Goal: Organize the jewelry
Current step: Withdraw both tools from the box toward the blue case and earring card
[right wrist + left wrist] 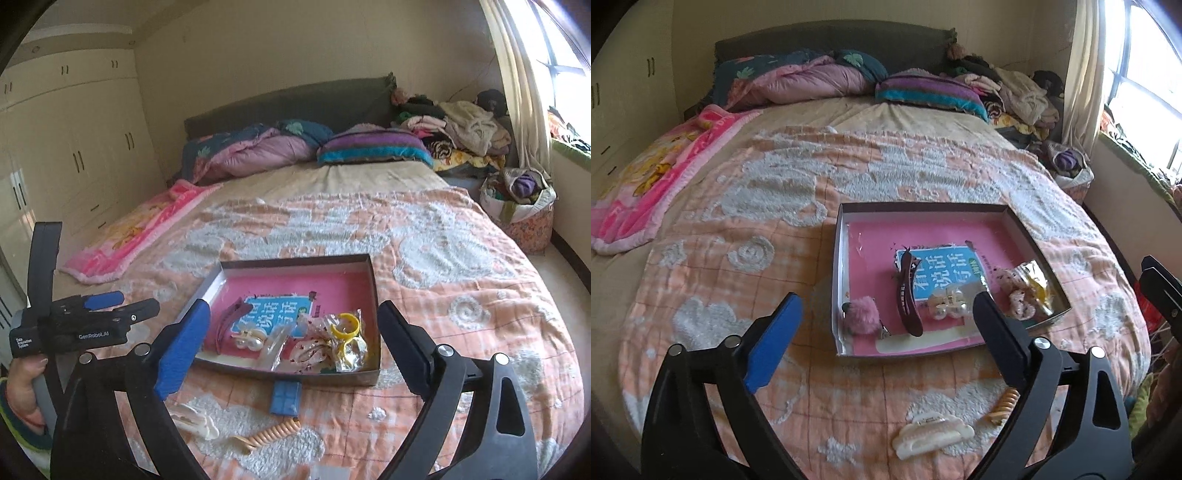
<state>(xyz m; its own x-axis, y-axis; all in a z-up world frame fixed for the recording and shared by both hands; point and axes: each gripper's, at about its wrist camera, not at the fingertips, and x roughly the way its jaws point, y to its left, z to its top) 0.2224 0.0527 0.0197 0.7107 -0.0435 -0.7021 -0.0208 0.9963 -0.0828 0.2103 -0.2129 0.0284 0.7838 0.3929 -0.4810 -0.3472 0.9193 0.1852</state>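
Note:
A shallow box (pixel 839 258) (pixel 373 284) with a pink floor lies on the bed. In it are a dark red hair clip (pixel 908 295), a pink pompom (pixel 860 313), a pearl clip (pixel 943 303) (pixel 251 341), a yellow ring (pixel 346 325) and small packets (pixel 1032 286). On the quilt in front lie a cream claw clip (pixel 932 435) (pixel 197 421), a beige coil tie (pixel 1004 402) (pixel 273 432) and a blue bar (pixel 285 398). My left gripper (pixel 886 332) is open and empty, just short of the box. My right gripper (pixel 291 343) is open and empty, above the box's near edge.
Pillows and folded quilts (pixel 827 79) lie at the head of the bed. A pink blanket (pixel 653 173) lies at the left. Piled clothes (pixel 461 125) and a full bag (pixel 521 199) stand at the right by the window. Wardrobes (pixel 74 155) line the left wall.

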